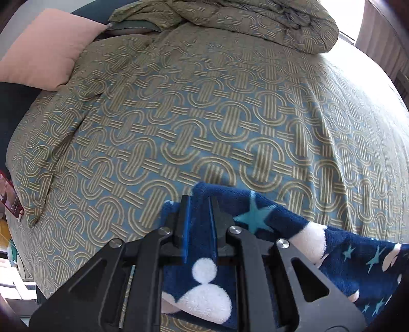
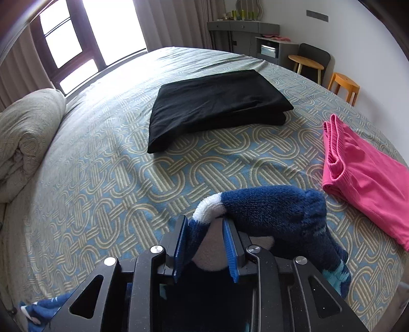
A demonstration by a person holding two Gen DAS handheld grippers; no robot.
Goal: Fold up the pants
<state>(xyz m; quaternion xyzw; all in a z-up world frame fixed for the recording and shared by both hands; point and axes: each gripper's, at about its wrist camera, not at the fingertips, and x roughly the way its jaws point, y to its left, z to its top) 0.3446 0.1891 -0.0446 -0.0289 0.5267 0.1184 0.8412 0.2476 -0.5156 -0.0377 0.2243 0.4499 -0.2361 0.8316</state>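
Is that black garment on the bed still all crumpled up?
No, the black garment lies neatly folded flat on the patterned bedspread, edges squared.

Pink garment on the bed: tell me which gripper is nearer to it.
Right. The right gripper, clamping the blue fleece pants, sits just left of the pink garment. The left gripper view shows no pink garment.

2 wrist views share bedspread [image 1: 230,115] (close).

My left tongs [image 1: 199,204] are clamped on the navy fleece pants [image 1: 268,229], which trail off to the right. Beyond lies the patterned bed [image 1: 204,115], with a peach pillow [image 1: 43,48] and a bunched quilt [image 1: 242,23] at its far end.
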